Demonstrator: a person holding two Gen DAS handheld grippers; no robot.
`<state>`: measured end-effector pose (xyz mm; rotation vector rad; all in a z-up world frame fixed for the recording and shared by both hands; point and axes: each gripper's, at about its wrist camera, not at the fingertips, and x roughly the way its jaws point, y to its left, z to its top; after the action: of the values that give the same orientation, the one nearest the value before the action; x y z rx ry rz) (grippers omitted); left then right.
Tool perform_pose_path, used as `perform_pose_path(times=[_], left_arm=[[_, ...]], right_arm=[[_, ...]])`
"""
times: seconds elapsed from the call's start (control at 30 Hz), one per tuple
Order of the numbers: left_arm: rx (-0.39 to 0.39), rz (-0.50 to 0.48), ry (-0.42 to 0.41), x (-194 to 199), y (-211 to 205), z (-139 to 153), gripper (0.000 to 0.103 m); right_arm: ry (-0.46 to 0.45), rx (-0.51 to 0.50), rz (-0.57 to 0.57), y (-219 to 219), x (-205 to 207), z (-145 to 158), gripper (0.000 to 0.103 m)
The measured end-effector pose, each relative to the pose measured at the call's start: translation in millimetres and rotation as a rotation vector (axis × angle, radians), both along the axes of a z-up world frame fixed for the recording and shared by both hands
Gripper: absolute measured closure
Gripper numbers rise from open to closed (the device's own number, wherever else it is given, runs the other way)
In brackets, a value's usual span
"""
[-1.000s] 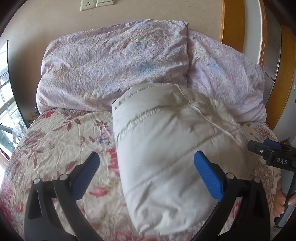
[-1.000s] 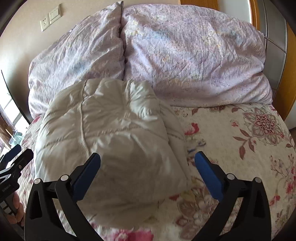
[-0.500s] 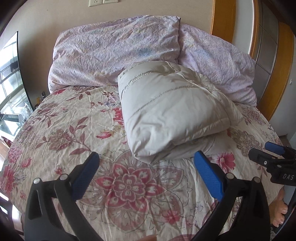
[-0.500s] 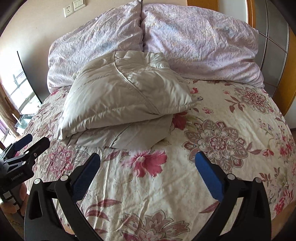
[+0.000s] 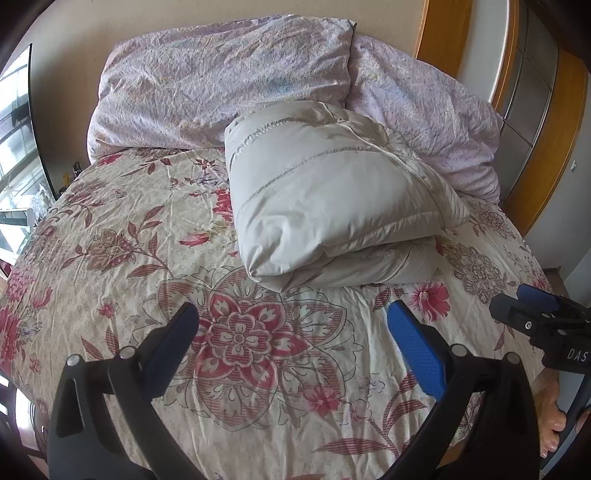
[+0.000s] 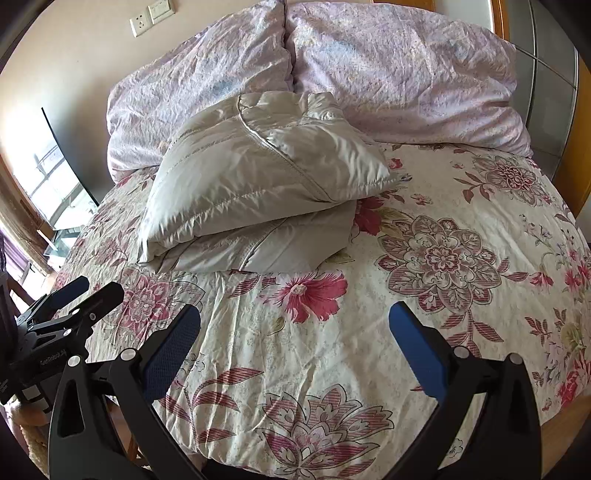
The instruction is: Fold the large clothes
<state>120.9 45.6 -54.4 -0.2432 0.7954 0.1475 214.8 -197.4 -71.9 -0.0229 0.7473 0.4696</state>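
Floral bedding covers the whole bed, its cream sheet printed with red and mauve flowers and running to a rounded near edge. From the left hand-held gripper outward: its blue-padded jaws stand spread wide and grasp nothing, hanging over bare sheet near the foot of the bed. The right hand-held gripper is likewise released, jaws wide apart, over open sheet; seen from the left wrist it shows at the far right, with toes of a bare foot below it. Between both tools and the folded jacket lies a broad stretch of free bedding.

That pale grey quilted jacket rests in the upper middle of the bed, folded into a thick bundle, its far end touching two lilac pillows that lean against the wall. A wall socket sits above them. Wooden door framing stands to the right of the bed and a bright window to the left.

A second ago both tools were right over the jacket, which filled the views; since then they have drawn back toward the foot of the bed, and the bundle lies well apart from them.
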Motion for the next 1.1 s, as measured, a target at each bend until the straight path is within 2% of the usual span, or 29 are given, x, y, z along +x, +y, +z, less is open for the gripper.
perform_pose_path(times=[0.37,1.1], left_arm=[[-0.047,-0.031,0.002,2,-3,3,0.002],[-0.036,-0.038,0.003,0,-8,6,0.002]], right_arm=[[-0.005,-0.002,0.004,-2,-7,6,0.001],[0.008,0.011,0.019,3,-5,6,0.001]])
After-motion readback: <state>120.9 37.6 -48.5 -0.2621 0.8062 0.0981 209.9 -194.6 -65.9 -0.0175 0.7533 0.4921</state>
